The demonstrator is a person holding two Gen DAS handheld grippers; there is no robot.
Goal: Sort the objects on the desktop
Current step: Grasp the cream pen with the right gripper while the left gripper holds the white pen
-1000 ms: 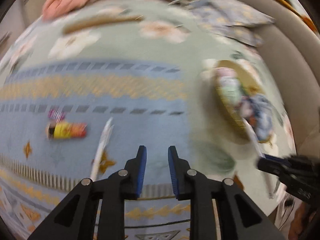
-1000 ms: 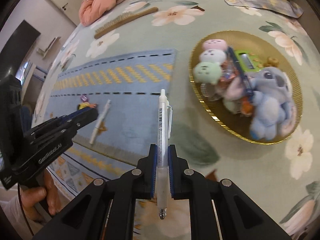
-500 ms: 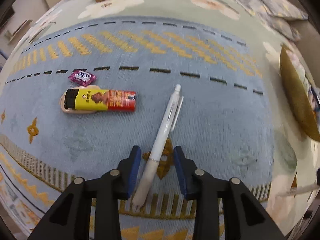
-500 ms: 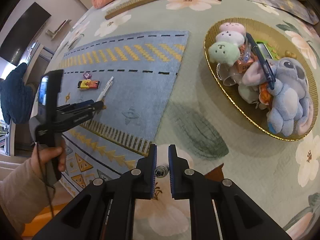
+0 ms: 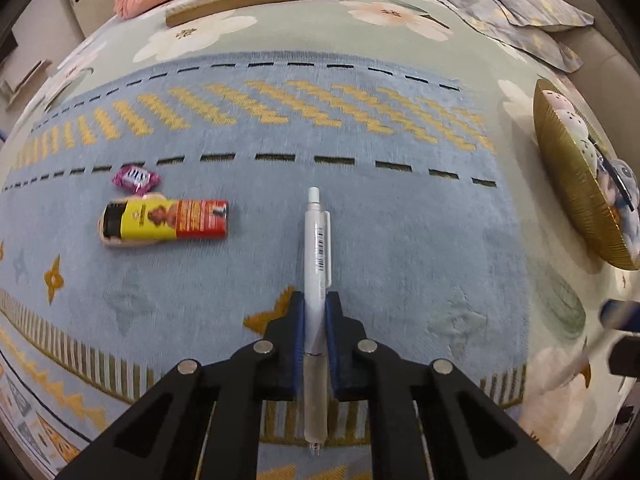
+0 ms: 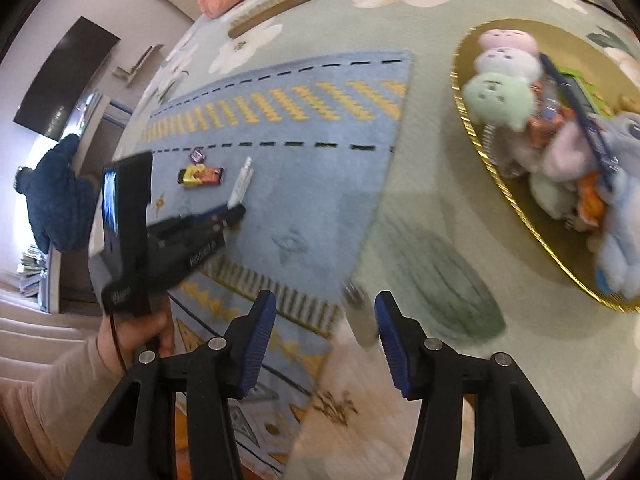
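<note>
Pen [image 5: 317,256] lies on mat [image 5: 400,240], lengthwise between left tongs [image 5: 316,312], which are clamped on its barrel. Lighter [image 5: 166,220] on mat left of pen; candy [image 5: 136,178] just behind lighter. Brush [image 5: 256,0] on bedspread [image 5: 320,36] beyond mat. Tray [image 6: 520,208] right of mat, plush toys [image 6: 500,96] in it. Second pen [image 6: 360,316] between opening right tongs [image 6: 325,336], untouched by pads.

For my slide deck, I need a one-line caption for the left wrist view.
Left tongs shut on a white pen lying on the blue mat, beside a yellow-and-red lighter.
</note>
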